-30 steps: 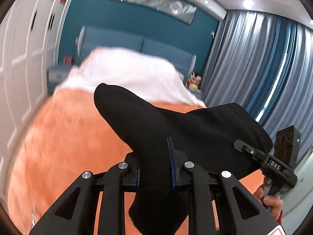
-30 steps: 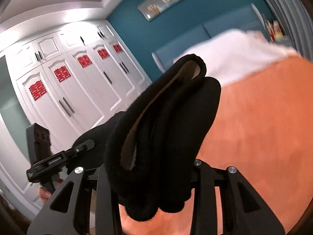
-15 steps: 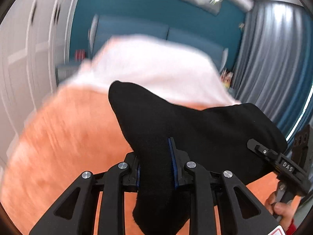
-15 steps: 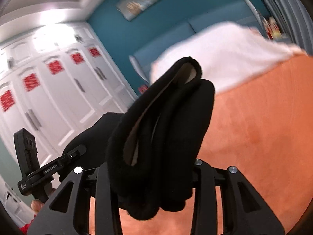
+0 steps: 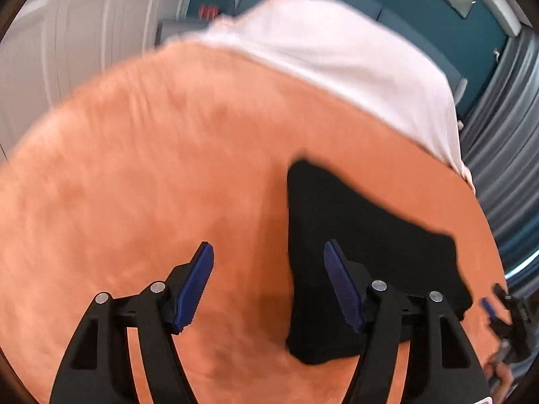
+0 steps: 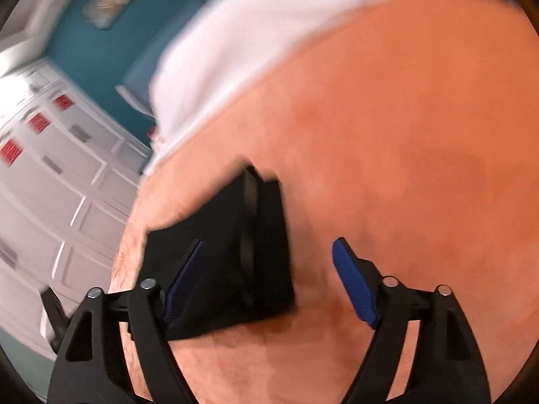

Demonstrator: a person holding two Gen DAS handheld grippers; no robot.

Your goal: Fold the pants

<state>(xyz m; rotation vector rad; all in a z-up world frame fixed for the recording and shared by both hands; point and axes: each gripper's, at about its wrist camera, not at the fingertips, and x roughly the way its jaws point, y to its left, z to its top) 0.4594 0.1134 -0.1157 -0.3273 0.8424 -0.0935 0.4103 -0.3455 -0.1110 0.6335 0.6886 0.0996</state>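
The black pants point(image 5: 367, 252) lie folded in a compact block on the orange bed cover point(image 5: 151, 185). My left gripper point(image 5: 267, 266) is open and empty, with its right finger over the pants' left edge. In the right wrist view the pants point(image 6: 235, 256) lie flat with stacked folds showing. My right gripper point(image 6: 267, 262) is open and empty, its left finger over the pants. The right gripper also shows at the lower right edge of the left wrist view point(image 5: 502, 313).
A white sheet point(image 5: 337, 50) covers the far end of the bed. White wardrobe doors point(image 6: 50, 202) stand on the left. Grey-blue curtains point(image 5: 505, 168) hang on the right. A teal headboard and wall lie beyond the bed.
Both grippers were shut on the pants and held them up. Now both have opened, the pants lie folded on the orange cover, and both cameras tilt down at the bed.
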